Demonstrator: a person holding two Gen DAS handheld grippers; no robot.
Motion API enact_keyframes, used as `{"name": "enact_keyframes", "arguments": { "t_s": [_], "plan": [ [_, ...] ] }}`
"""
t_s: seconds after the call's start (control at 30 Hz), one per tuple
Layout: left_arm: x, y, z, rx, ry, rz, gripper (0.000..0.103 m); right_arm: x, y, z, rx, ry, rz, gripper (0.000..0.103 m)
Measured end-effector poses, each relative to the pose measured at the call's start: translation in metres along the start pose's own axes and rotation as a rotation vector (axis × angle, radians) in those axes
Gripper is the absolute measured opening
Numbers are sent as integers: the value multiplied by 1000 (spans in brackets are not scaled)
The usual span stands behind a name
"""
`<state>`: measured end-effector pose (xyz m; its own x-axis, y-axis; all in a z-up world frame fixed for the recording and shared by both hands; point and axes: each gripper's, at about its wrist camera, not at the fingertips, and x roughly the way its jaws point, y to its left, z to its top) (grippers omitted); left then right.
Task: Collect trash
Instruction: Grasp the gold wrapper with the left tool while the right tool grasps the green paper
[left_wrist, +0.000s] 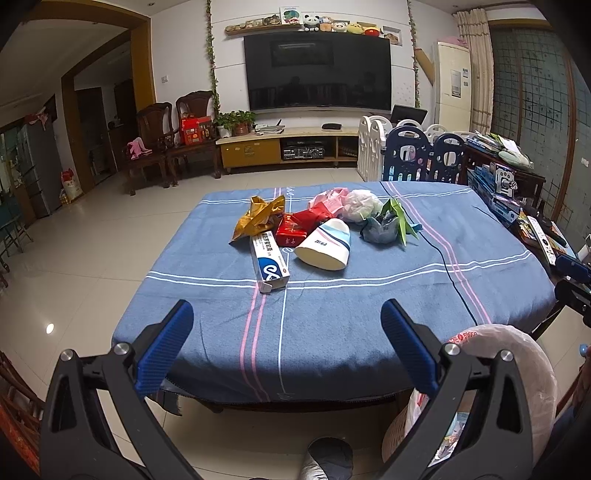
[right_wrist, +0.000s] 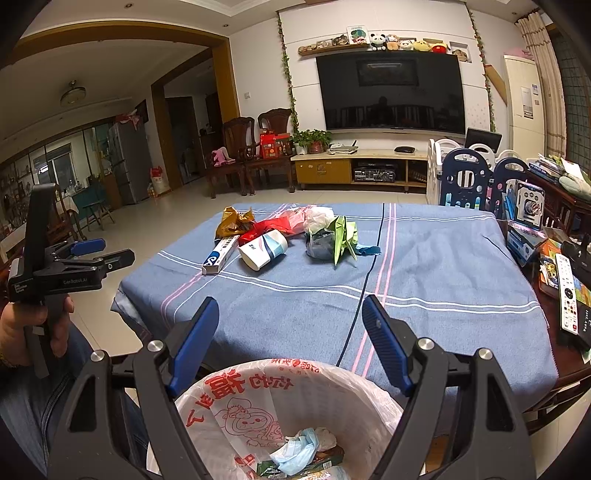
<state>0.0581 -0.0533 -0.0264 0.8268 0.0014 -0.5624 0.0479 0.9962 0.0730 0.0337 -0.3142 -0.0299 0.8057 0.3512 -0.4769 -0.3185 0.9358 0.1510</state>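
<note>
Over the near edge of the table, both grippers hang with their blue-padded fingers spread wide and nothing between them: the left gripper (left_wrist: 286, 325) hovers short of the blue striped tablecloth (left_wrist: 332, 302), and the right gripper (right_wrist: 290, 321) is poised directly above the bin (right_wrist: 258, 391), a pale basket lined with a white plastic bag printed in red. Down in the bin lie a crumpled blue face mask (right_wrist: 297, 448) and a green wrapper (right_wrist: 295, 466). Further out, towards the far middle of the table, the trash sits clustered: a white-and-blue medicine carton (left_wrist: 269, 263) nearest, a tipped paper cup (left_wrist: 325, 245) just beside it, a red box (left_wrist: 291, 229) and a yellow-brown bag (left_wrist: 258, 218) behind, then pink and white plastic bags (left_wrist: 351, 203) and a green folded paper (left_wrist: 397, 218) on a grey-blue wad (left_wrist: 376, 230). A remote control (right_wrist: 569, 295) lies on the side table to the right.
</note>
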Motion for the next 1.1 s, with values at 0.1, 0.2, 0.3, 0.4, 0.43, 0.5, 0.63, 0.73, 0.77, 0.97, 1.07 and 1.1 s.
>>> {"name": "enact_keyframes", "arguments": {
  "t_s": [0.1, 0.2, 0.3, 0.4, 0.43, 0.5, 0.63, 0.73, 0.77, 0.97, 1.07, 1.1],
  "plan": [
    [2, 1, 2, 0, 9, 0, 101, 0, 0, 0, 2, 0, 1, 78],
    [10, 7, 10, -20, 26, -27, 101, 2, 0, -1, 24, -1, 14, 78],
    [27, 16, 23, -61, 54, -25, 101, 9, -4, 5, 62, -9, 10, 78],
    [54, 26, 41, -119, 71, -29, 101, 34, -8, 16, 83, 19, -38, 78],
    [68, 30, 50, -137, 69, -23, 101, 47, -10, 20, 89, 42, -61, 78],
    [84, 34, 62, -145, 54, -7, 101, 68, -18, 26, 118, 67, -88, 78],
    [127, 47, 88, -120, -3, 61, 101, 121, -41, 43, 188, 120, -135, 78],
    [162, 57, 98, -115, 15, 61, 101, 165, -58, 59, 222, 152, -151, 78],
    [174, 59, 101, -117, 35, 47, 101, 182, -64, 65, 230, 167, -163, 78],
    [239, 64, 107, -87, 114, 51, 101, 265, -86, 93, 243, 255, -190, 78],
    [267, 66, 105, -81, 141, 35, 98, 296, -90, 101, 245, 293, -194, 78],
    [275, 65, 104, -73, 146, 26, 97, 306, -91, 102, 246, 308, -203, 78]
  ]
}}
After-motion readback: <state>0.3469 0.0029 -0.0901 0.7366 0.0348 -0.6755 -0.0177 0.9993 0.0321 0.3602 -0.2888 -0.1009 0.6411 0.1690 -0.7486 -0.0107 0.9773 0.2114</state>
